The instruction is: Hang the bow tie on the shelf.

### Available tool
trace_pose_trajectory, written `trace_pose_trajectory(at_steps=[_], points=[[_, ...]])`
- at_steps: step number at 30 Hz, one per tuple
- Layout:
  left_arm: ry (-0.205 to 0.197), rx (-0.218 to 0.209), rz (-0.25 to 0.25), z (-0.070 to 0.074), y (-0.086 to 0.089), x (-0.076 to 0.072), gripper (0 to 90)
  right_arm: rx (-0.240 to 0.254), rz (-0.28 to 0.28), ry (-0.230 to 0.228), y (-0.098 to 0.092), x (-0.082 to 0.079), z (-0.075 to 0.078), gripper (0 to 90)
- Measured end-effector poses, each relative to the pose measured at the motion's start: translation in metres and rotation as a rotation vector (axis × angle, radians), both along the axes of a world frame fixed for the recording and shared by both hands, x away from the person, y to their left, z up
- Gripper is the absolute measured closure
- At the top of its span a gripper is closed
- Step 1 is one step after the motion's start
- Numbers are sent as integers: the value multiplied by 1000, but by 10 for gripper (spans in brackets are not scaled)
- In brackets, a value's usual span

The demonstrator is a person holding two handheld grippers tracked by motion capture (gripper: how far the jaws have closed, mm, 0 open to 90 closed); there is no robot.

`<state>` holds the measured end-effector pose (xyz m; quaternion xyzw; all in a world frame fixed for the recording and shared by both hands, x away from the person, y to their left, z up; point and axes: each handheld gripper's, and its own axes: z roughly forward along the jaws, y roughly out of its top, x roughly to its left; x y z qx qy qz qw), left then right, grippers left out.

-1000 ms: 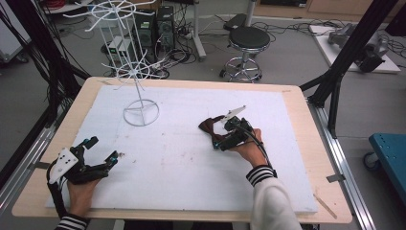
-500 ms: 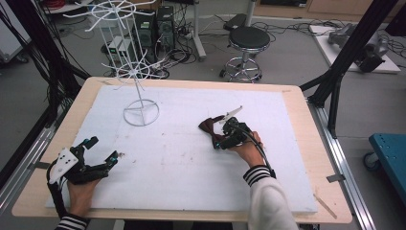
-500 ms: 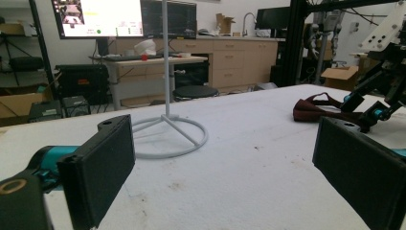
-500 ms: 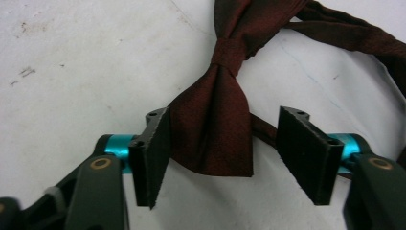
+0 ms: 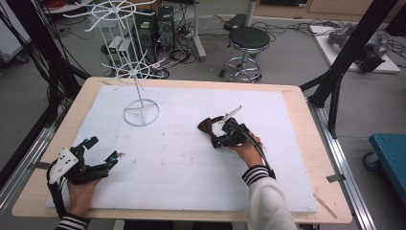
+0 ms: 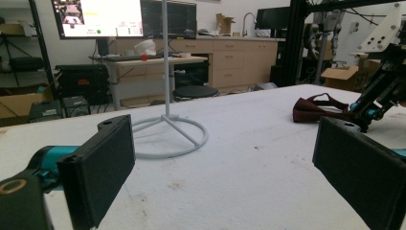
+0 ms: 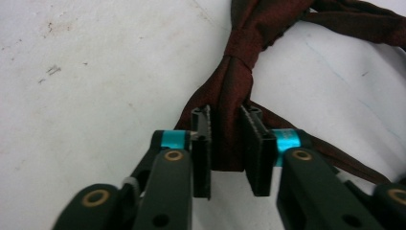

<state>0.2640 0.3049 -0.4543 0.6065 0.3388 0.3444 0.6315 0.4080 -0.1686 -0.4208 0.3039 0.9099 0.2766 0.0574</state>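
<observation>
Dark red bow tie [image 7: 238,57], flat on white table, wing pinched between jaws

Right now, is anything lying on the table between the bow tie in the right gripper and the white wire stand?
Nothing visible does. The right gripper is shut on the dark red bow tie, and only bare white foam lies between it and the wire stand.

On the table [image 5: 297,143], the wire stand [image 5: 139,103] stands far-left, the bow tie [image 5: 209,127] to its right.

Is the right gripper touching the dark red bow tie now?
Touching. In the right gripper view, the right gripper pinches the bow tie between both pads.
</observation>
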Motion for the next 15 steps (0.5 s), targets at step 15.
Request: trace_pose_trajectory(at_steps=[15], points=[[0, -2, -3, 0, 0, 0, 77, 23, 36, -36, -2, -3, 8, 815]])
